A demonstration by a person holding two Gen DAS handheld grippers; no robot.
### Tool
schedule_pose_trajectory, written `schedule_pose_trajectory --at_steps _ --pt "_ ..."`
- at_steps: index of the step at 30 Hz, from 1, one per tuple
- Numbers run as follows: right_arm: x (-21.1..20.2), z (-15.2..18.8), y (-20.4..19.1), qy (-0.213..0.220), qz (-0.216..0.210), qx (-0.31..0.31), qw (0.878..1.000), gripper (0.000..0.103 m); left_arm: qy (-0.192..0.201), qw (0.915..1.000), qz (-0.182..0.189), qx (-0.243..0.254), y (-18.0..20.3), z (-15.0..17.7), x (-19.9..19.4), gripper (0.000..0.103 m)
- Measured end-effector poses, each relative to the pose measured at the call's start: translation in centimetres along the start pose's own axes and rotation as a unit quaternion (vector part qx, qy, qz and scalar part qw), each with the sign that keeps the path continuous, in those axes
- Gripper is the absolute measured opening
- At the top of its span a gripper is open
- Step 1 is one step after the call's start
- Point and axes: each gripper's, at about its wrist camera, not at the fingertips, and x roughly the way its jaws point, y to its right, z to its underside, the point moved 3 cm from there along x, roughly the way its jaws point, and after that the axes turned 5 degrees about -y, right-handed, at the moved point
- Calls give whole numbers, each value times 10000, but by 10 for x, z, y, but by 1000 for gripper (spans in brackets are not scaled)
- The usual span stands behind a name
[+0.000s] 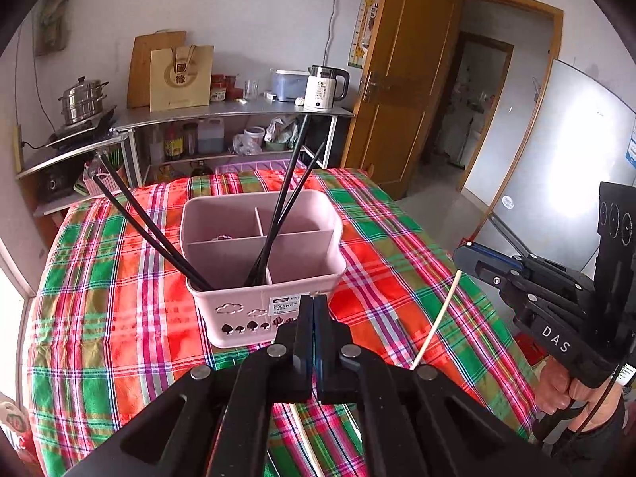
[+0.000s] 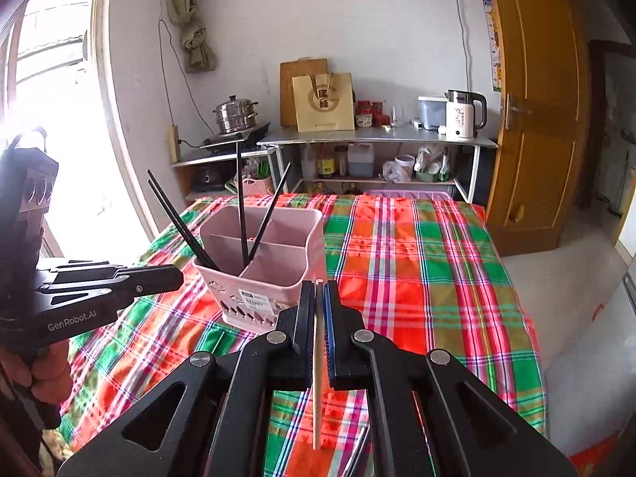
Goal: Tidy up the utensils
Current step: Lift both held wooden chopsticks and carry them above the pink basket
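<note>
A pink divided basket stands on the plaid tablecloth; it also shows in the right wrist view. Several black chopsticks lean in its front compartments, seen also from the right. My left gripper is shut and empty just in front of the basket. My right gripper is shut on a pale wooden chopstick, which hangs down over the table to the right of the basket; the stick also shows in the left wrist view.
The plaid-covered table fills the middle. Behind it a metal shelf carries a kettle, a paper bag and a steamer pot. A wooden door stands at right. Another pale stick lies below my left gripper.
</note>
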Motion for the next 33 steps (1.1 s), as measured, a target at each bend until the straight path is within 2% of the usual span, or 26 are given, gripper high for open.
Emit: schedule_pose_trajectory --at_steps 3,7,10,17,24,33 --pt "-4 2 -2 38 -20 -18 10000 4 -40 10000 15 -13 -1 4 2 0" --pt "-4 5 -2 24 -32 -26 10000 4 -306 9995 23 -62 -6 21 18 0" --pt "-7 5 -2 17 -47 -63 10000 4 -634 9978 97 -177 -11 34 41 0" --pt "-6 6 0 22 -76 -91 9999 4 -1429 9888 -73 -433 -30 53 106 2" --pt "-7 7 4 17 -108 -103 9999 4 -1760 9821 -271 -616 -45 56 149 3" --pt "-5 7 6 29 -143 -128 9998 4 -1796 9805 -397 -689 -48 52 166 3"
